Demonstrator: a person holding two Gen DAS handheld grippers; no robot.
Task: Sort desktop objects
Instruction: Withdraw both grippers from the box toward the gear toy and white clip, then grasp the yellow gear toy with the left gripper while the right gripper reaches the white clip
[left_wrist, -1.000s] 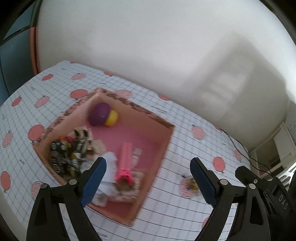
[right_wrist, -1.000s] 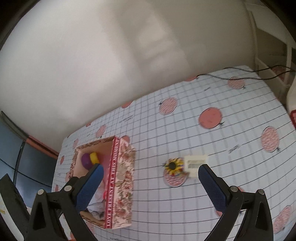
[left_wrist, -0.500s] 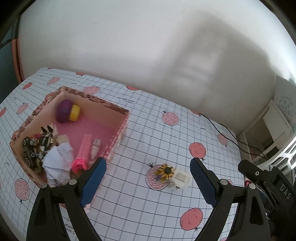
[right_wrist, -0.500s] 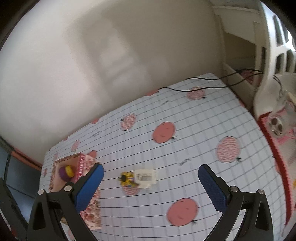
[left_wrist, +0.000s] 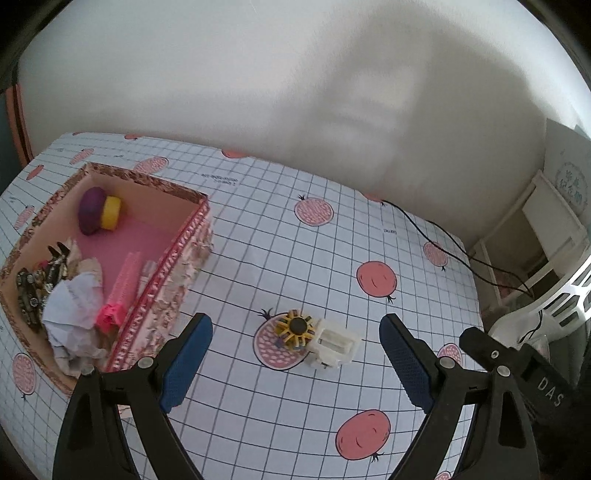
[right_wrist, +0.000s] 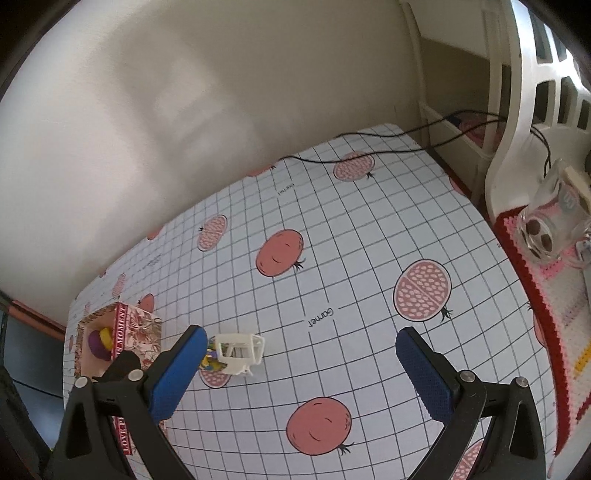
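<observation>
Both my left tongs (left_wrist: 295, 360) and right tongs (right_wrist: 301, 369) gape empty above a white plastic clip (left_wrist: 334, 345) touching a yellow sunflower-shaped piece (left_wrist: 295, 328) with a dark centre.

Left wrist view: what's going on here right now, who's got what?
Nobody holds anything yet. Both claws are open and empty above the tablecloth: the left claw is lined up toward the white clip and the sunflower piece beside it, which lie on the cloth outside the box. The right claw hangs to the right of them. The floral box already holds a purple and yellow toy, a pink comb, crumpled paper and some dark clips.
</observation>
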